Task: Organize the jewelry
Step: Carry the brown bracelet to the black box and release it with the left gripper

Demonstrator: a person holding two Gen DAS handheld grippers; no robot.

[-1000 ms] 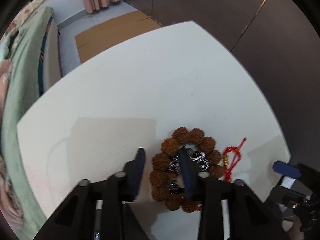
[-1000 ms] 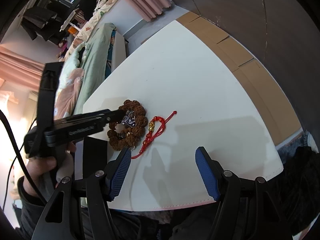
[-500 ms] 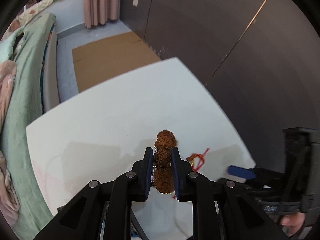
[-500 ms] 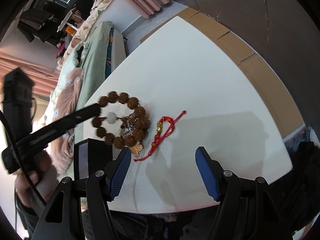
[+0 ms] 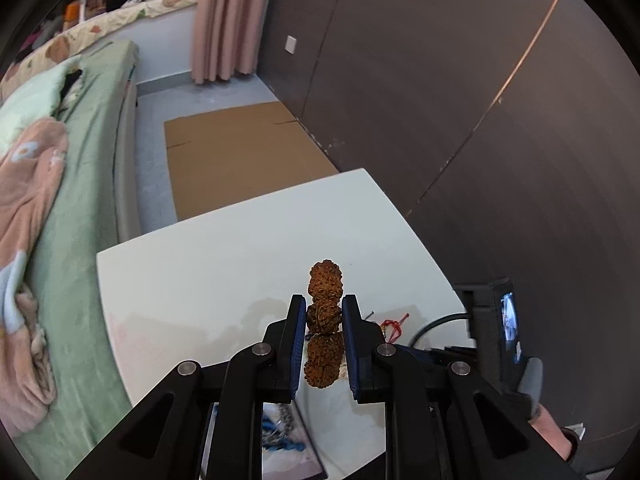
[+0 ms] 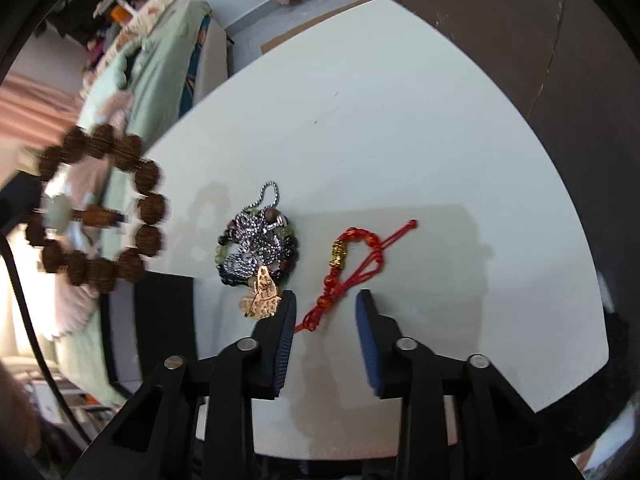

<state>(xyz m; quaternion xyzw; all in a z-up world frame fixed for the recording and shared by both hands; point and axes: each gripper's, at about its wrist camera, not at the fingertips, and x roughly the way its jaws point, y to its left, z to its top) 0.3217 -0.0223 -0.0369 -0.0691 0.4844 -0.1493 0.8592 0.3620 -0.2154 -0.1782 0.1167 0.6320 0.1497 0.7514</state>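
Jewelry lies partly on the white table (image 6: 400, 128) and partly in the air. A second ago the brown bead bracelet (image 5: 325, 320) lay flat on the tabletop, ringed around a silvery heap, with the left gripper (image 5: 324, 344) open over it; now that gripper is clamped on the bracelet and has carried it up clear of the surface. In the right wrist view the bracelet (image 6: 100, 208) hangs blurred off the table's left edge, a loop of large, rough, wrinkled seed-like beads with one pale smooth bead among them.

With the bracelet gone, the heap it circled is uncovered: a silver ball chain (image 6: 256, 236) piled in shiny coils, one loop poking out towards the far side, lying on a smaller ring of glossy dark and greenish beads (image 6: 290, 246). A flat, gold-coloured filigree pendant (image 6: 262, 294) lies at the near edge of this heap.

Just right of it lies the red cord bracelet (image 6: 352, 268), knotted and braided, with a small gold charm on its loop and a thin tail running off to the right.

The right gripper (image 6: 326, 312) stood wide a second ago; its jaws are now closing, much narrower, with the knotted near end of the red cord between the blue ribbed pads (image 6: 366, 320), which do not yet press on it.
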